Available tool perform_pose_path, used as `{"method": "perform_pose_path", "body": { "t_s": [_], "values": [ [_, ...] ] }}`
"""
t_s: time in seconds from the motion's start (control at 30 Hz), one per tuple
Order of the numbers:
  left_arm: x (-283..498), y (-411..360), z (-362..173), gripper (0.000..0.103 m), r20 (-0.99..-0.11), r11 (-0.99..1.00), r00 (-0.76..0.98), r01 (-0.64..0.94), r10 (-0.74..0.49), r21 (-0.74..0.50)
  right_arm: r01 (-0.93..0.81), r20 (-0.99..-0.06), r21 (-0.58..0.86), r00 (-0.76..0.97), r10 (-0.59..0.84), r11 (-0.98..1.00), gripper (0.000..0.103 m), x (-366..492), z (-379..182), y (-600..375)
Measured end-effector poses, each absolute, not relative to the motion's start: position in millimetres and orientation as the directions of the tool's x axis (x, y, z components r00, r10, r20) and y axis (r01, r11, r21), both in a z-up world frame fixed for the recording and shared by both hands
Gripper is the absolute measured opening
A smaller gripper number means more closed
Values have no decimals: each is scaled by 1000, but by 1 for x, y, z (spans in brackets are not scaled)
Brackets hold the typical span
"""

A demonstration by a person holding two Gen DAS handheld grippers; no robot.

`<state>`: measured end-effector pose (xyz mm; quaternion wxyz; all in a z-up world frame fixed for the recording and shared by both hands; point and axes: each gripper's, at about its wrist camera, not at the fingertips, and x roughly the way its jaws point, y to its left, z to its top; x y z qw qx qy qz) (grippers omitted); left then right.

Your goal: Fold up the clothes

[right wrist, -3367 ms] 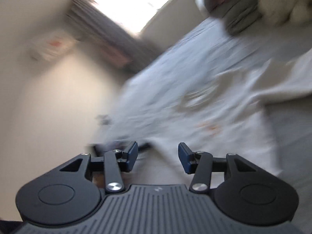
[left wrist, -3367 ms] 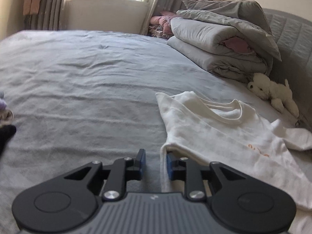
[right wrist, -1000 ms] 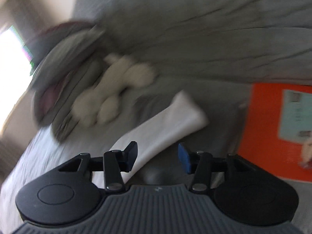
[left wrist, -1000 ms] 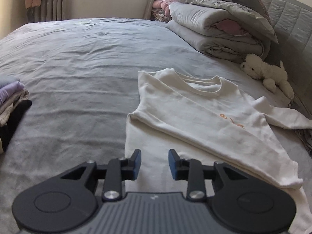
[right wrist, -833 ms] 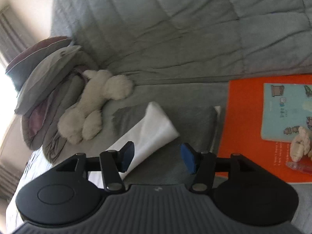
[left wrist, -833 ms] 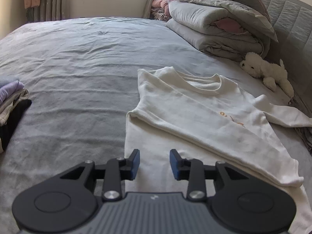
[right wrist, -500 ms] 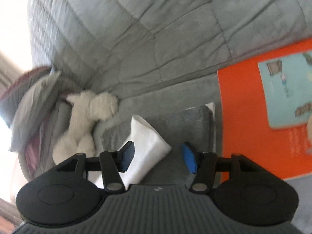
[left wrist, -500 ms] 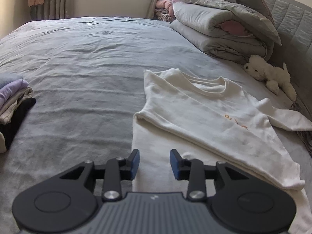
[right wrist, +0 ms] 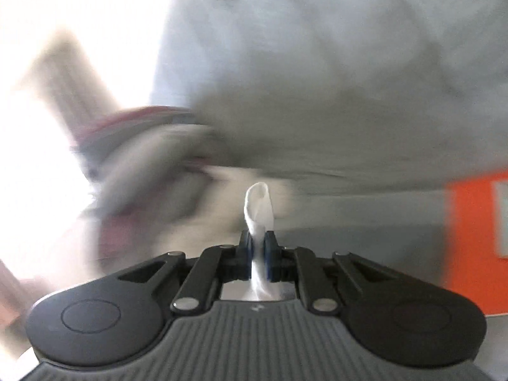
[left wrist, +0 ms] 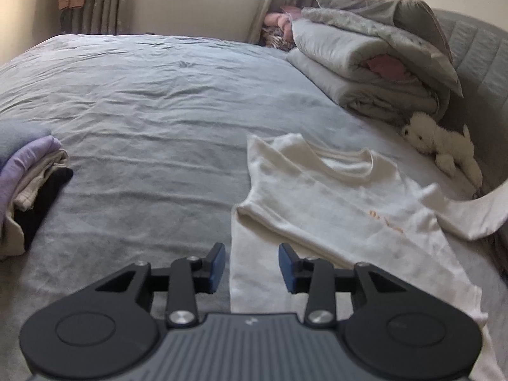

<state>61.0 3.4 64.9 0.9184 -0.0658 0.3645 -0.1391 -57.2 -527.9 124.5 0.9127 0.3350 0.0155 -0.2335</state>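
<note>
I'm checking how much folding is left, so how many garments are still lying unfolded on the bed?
1: the white shirt spread on the bed, its sleeve pinched in the right gripper. The folded stack at the left edge looks done.

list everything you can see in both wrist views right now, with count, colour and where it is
cream long-sleeved shirt: one, off-white with a small orange mark, flat on the bed's right side, near sleeve folded across the body, far sleeve lifted at the right edge
grey bed sheet: one, blue-grey, wrinkled, under everything
stack of folded clothes: one, lilac, cream and black, left edge
folded grey duvet: one, grey with pink inside, far right by the headboard
white plush dog: one, white, lying below the duvet
orange panel: one, orange, right edge of the right view, blurred
left gripper: black with blue pads, jaws opening, nothing between them, over the shirt's hem
right gripper: black, jaws closing on the white sleeve end
</note>
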Motion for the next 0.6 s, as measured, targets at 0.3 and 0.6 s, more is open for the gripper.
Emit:
{"method": "perform_pose_path", "body": {
  "t_s": [0.3, 0.6],
  "values": [
    [65, 46, 74, 38, -610, 901, 700, 110, -370, -420, -425, -232, 107, 869, 438, 899, 9, -44, 115, -249],
    [59, 29, 70, 41, -639, 889, 634, 194, -436, -414, -582, -569, 25, 660, 491, 813, 10, -37, 56, -190]
  ]
}}
